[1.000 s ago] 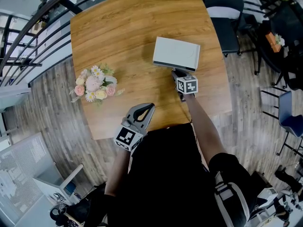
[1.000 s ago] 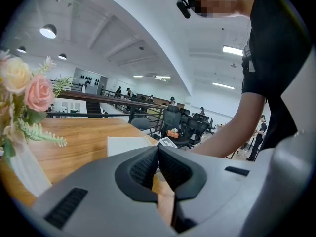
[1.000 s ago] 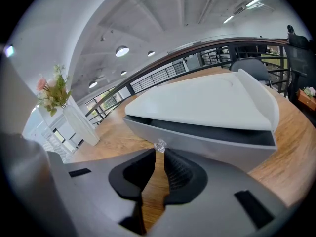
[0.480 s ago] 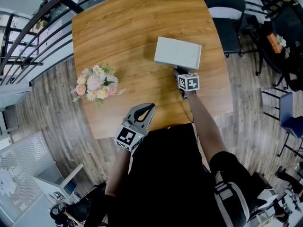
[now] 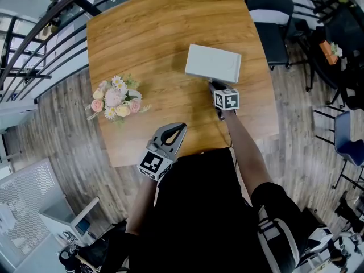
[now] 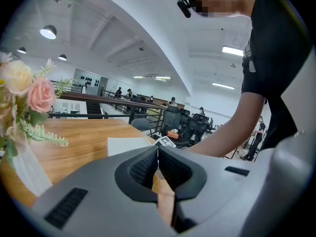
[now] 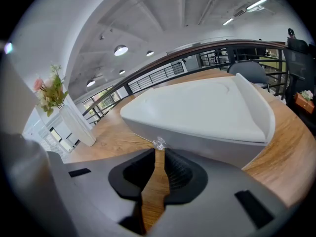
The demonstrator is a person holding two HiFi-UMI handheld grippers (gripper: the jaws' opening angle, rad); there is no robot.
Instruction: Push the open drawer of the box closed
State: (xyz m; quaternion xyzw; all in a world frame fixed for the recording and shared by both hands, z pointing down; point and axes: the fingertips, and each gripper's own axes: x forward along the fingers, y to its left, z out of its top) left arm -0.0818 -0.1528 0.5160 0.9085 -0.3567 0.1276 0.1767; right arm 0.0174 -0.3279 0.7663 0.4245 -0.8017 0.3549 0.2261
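The white box [image 5: 212,62] lies on the wooden table [image 5: 153,33], right of centre; its near face looks flush, with no drawer sticking out. My right gripper [image 5: 211,85] is shut, its tips against that near face. In the right gripper view the box [image 7: 197,110] fills the middle, and a small clear knob [image 7: 159,143] on its front sits right at the gripper [image 7: 159,151] tips. My left gripper [image 5: 181,128] is shut and holds nothing, near the table's front edge; from the left gripper [image 6: 158,149] view the box [image 6: 127,144] lies ahead.
A bunch of pink and white flowers [image 5: 115,100] in a white vase [image 7: 79,125] stands at the table's left. Dark office chairs [image 5: 272,16] stand off the table's right side. A railing [image 5: 34,44] runs along the left.
My right gripper has moved forward against the box. The dark strip along the box's near face, seen a second ago, no longer shows. The left gripper has stayed put.
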